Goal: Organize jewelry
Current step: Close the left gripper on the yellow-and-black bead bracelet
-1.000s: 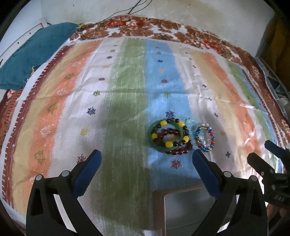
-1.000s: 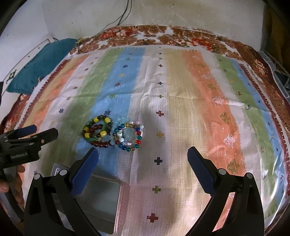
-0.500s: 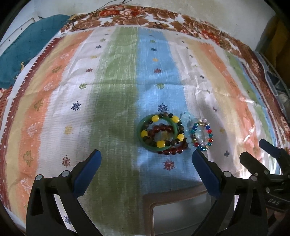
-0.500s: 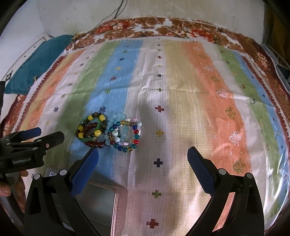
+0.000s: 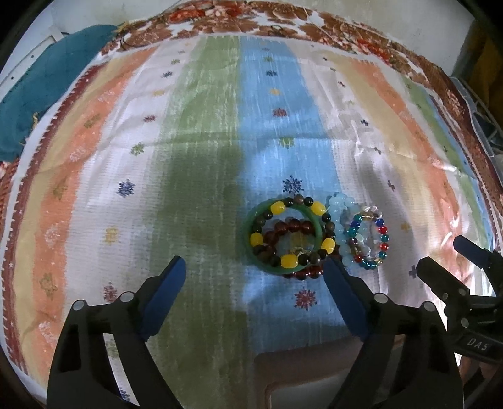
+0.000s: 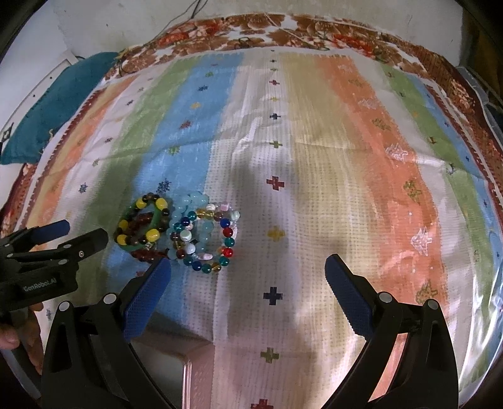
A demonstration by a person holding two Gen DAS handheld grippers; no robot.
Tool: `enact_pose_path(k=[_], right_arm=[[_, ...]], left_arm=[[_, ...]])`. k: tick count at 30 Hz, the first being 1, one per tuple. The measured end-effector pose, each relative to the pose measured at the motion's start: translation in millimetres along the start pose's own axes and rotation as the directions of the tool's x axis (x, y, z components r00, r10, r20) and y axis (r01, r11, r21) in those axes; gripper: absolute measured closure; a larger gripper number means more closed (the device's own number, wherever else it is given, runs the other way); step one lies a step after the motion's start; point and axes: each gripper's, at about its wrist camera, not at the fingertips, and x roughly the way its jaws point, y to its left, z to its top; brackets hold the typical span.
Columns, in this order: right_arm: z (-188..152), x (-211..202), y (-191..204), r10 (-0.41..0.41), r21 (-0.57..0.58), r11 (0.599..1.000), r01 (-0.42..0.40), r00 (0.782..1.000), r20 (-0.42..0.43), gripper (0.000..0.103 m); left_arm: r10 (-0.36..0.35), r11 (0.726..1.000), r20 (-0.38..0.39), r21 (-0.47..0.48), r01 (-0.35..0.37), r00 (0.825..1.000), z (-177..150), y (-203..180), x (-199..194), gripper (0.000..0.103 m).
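Several bead bracelets lie in a heap on the striped cloth [image 5: 204, 157]: a green bangle [image 5: 248, 232] [image 6: 154, 220] with yellow-and-dark beads and dark red beads across it, a pale blue bracelet [image 5: 341, 204] [image 6: 195, 199], and a multicolour one [image 5: 382, 229] [image 6: 228, 232]. My left gripper [image 5: 254, 267] hovers just short of the bangle. Its jaws are closing, and no bracelet is between the pads. My right gripper [image 6: 248, 262] stands open over the cloth, with the multicolour bracelet just ahead of its left finger [image 6: 157, 277]. Each gripper also shows at the edge of the other's view.
A pink box [image 5: 308, 355] [image 6: 198, 355] with a shiny inside sits under the grippers at the near edge. A teal cloth [image 5: 47, 94] lies at the far left. The bed's floral border [image 6: 283, 28] runs along the back. A person's hand [image 6: 9, 333] holds the left gripper.
Both grippers have come lower and nearer the bracelets, which now look larger and closer to the fingertips. The left fingers stand slightly closer together than before.
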Motion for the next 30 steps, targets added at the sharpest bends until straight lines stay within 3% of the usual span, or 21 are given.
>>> enact_pose_path(k=[6,22,23,25,30], right_arm=[[2,1,-4,0.044,0.022,0.999,-0.044,0.999,-0.006,0.004],[10,20,-1,0.048,0.022,0.999,-0.047,0.998,-0.038,0.004],[11,22,-1,0.047,0.019,0.999,-0.046,0.998,-0.043,0.013],[10,26,-1,0.045,0.02,0.999,-0.044,0.997,-0.056,0.021],[13,34,0,0.04,0.021,0.999,-0.038,0.997,-0.063,0.021]], left_arm=[[0.006,1.0,-0.017,0.011,-0.006,1.0,-3,1,8,0.024],[-0.016,0.999,-0.024,-0.03,0.015,1.0,8,8,20,0.024],[-0.015,0.999,-0.024,-0.034,0.014,1.0,9,9,21,0.024],[-0.01,0.999,-0.026,-0.045,0.009,1.0,9,11,24,0.024],[-0.018,0.998,-0.05,-0.053,0.016,0.999,11,14,34,0.024]])
